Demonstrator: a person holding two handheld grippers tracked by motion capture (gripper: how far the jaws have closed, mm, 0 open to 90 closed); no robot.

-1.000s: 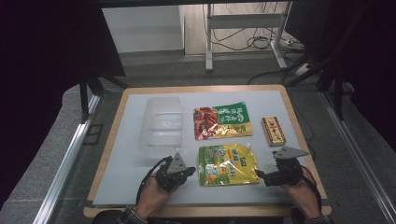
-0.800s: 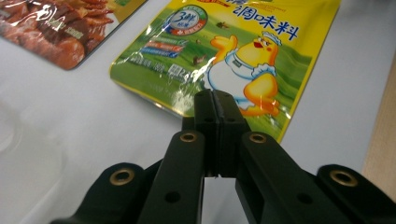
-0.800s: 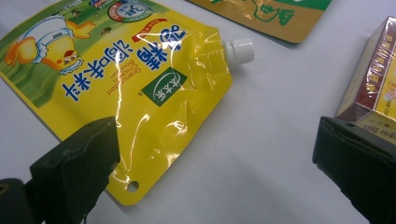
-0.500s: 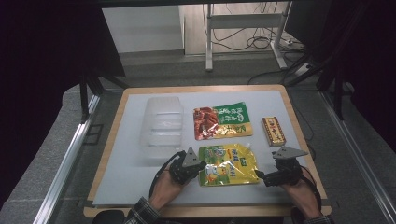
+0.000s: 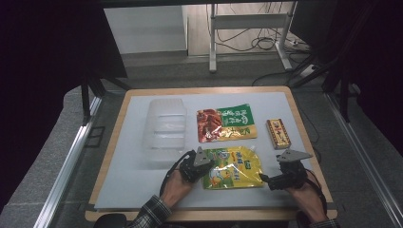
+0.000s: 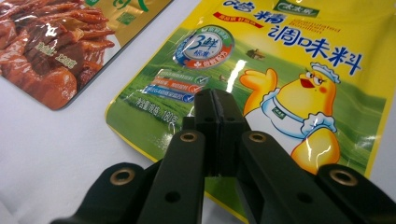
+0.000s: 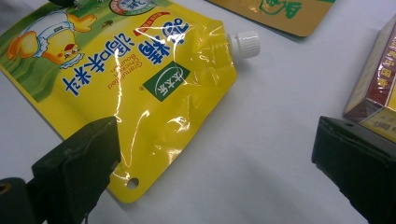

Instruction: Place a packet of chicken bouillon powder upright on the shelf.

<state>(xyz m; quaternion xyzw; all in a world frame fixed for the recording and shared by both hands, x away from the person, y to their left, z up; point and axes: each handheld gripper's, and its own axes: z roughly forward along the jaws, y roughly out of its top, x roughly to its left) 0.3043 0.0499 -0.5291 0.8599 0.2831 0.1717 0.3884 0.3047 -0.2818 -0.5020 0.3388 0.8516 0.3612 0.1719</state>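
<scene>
Along the near edge of the table (image 5: 119, 190), the yellow spouted pouch (image 5: 233, 166) lies flat between both tools. Left gripper (image 6: 215, 105), jaws pressed together with nothing visibly between them, sits over the pouch's left side; pushing down could just skid the slick film. Right gripper (image 7: 210, 163) gapes wide beside the pouch's right corner, near the small box (image 5: 278, 133), which a careless sweep might knock.
</scene>
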